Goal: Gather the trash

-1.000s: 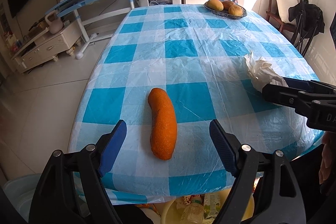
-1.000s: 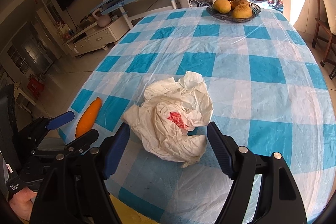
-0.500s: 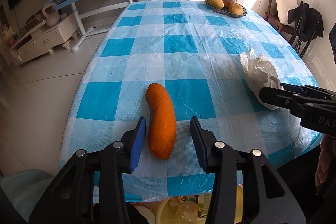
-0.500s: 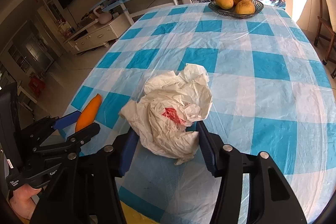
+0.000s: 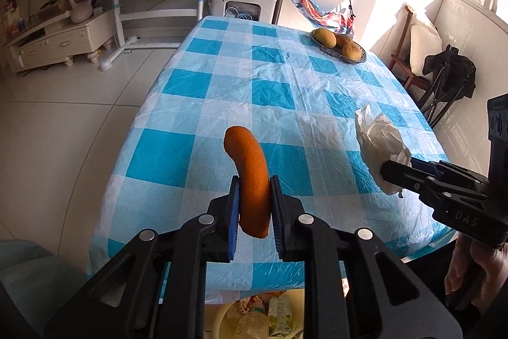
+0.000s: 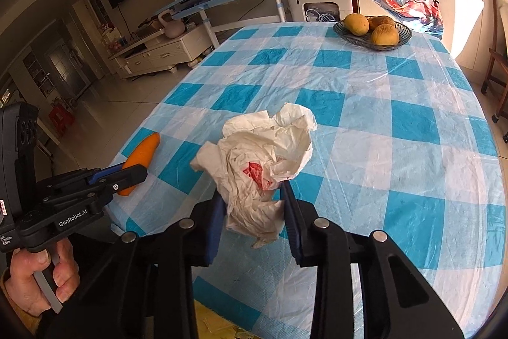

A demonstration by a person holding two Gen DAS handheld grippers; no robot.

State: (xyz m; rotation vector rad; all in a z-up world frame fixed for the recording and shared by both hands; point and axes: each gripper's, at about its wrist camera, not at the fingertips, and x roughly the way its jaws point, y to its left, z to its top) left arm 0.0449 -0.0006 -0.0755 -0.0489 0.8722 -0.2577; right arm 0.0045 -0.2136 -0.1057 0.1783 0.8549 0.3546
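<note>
- Your left gripper (image 5: pixel 254 205) is clamped on the orange piece (image 5: pixel 250 180), its far end raised above the checked table (image 5: pixel 285 78) near the front edge.
- Your right gripper (image 6: pixel 254 212) is squeezed onto the crumpled white bag (image 6: pixel 263 161), which looks bunched up off the cloth (contact underneath is hard to judge).
- So, by my reading, both of the 2 pieces are picked; dropping them is what remains.
- A yellow basin (image 5: pixel 228 320) holding wrappers sits below the table edge, probably the target.
- The orange piece is curved, matte and rough-skinned; the bag is thin, wrinkled, with a red print.
- The fruit bowl (image 6: pixel 374 30) sits well apart at the far end.
</note>
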